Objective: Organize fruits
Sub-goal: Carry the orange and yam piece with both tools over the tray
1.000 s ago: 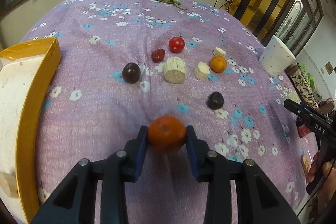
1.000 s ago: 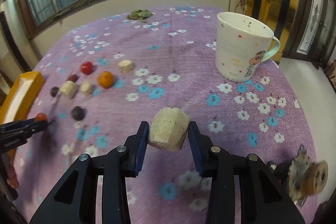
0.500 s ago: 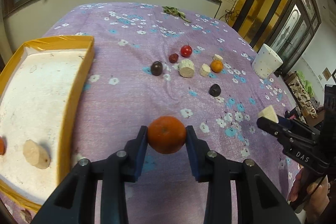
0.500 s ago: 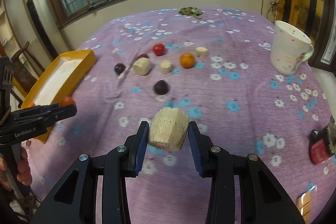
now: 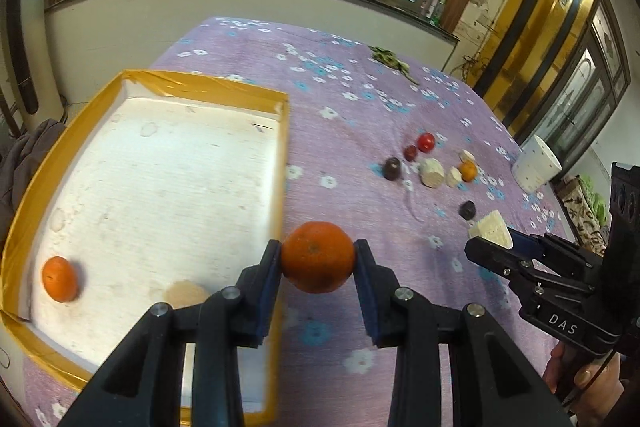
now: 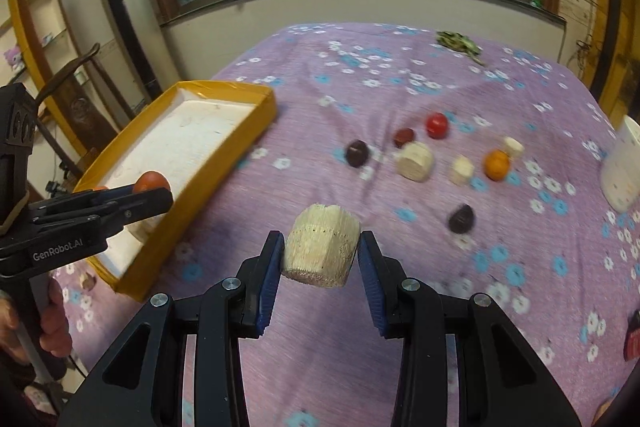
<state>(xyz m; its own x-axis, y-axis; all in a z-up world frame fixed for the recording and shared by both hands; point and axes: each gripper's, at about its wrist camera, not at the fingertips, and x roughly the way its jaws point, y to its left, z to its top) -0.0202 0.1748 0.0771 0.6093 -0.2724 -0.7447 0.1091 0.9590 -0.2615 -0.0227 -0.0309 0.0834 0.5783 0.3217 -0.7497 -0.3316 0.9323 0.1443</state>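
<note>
The left gripper (image 5: 318,259) is clamping the orange (image 5: 317,256) at the yellow tray (image 5: 280,187) rim, needing wall clearance before release, while the right gripper (image 6: 320,259) is clamping a pale chunk (image 6: 322,251) over the cloth.

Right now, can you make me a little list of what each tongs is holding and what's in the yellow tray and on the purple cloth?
left tongs: shut on an orange, over the tray's right rim
right tongs: shut on a pale cut chunk, above the cloth
yellow tray: holds a second orange and a blurry tan piece
purple flowered cloth: red tomato, small orange, three dark fruits, three pale chunks
white mug: at the cloth's right edge
</note>
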